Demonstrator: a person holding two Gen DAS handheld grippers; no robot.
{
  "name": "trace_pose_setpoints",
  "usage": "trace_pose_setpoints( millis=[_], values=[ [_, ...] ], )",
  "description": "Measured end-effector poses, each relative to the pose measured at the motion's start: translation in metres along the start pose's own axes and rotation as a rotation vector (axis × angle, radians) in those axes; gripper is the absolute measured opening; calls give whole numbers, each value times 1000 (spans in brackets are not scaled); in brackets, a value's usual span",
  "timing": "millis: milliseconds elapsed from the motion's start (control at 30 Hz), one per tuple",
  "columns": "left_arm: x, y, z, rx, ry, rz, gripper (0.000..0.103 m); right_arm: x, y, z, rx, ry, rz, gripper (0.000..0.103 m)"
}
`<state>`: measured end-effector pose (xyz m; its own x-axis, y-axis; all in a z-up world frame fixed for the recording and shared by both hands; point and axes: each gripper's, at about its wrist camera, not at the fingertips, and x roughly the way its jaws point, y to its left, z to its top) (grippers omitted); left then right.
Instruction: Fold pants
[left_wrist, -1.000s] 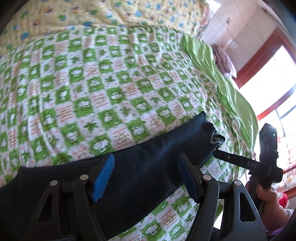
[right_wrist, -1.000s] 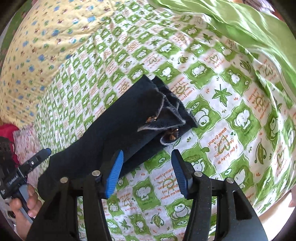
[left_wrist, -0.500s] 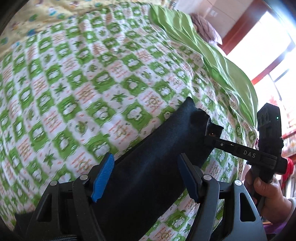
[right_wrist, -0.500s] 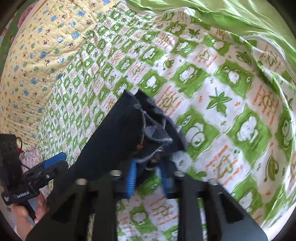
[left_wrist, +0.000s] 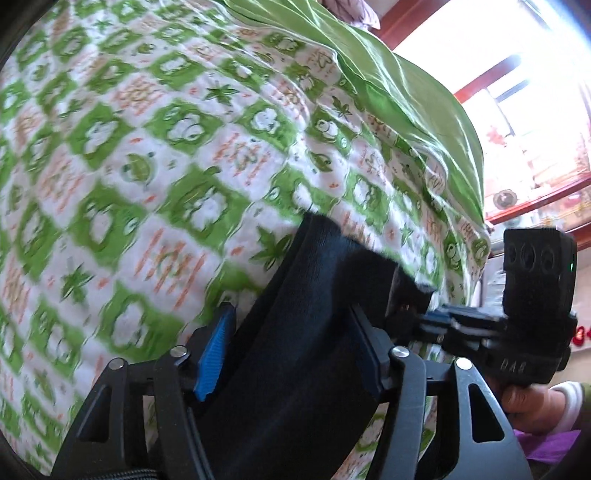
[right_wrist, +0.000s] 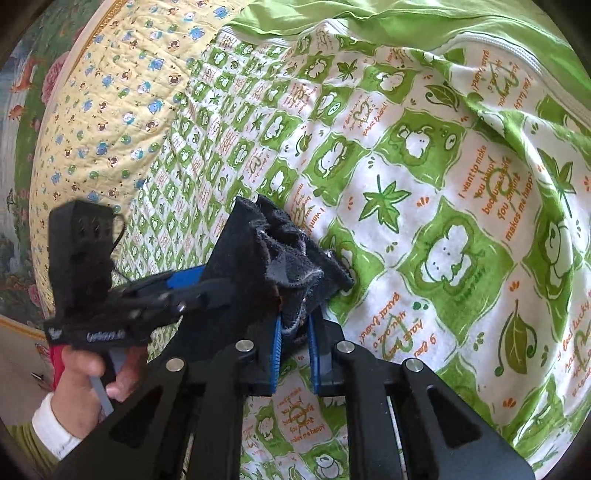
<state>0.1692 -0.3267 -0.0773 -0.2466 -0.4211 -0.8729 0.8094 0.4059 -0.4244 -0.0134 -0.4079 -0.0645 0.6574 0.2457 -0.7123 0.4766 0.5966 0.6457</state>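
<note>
Pants (right_wrist: 255, 251) end now pinched in right tongs (right_wrist: 295, 343), previously spread; left tongs (left_wrist: 291, 350) straddle the leg, closing.

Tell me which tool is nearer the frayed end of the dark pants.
Right. The right tool is clamped on the frayed end of the pants. The left tool straddles the leg further back, its jaws closing, not yet pressing.
</note>
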Motion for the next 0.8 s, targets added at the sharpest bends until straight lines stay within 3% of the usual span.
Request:
trace_pose_setpoints(
  millis=[100, 167, 267, 600, 800],
  values=[
    [7, -1, 9, 10, 6, -29, 40, -2, -4, -1, -8, 4, 7, 14],
    [8, -1, 13, 11, -3, -60, 22, -4, -6, -2, -9, 3, 14, 14],
    [7, -5, 15, 33, -10, -67, 12, -7, -4, -3, -23, -4, 20, 14],
    [-41, -13, 0, 21, -134, -75, 11, -24, 29, 1, -101, -29, 67, 14],
    [-88, -5, -25, 14, -217, -82, 11, -35, 63, 1, -177, -20, 198, 14]
  ],
)
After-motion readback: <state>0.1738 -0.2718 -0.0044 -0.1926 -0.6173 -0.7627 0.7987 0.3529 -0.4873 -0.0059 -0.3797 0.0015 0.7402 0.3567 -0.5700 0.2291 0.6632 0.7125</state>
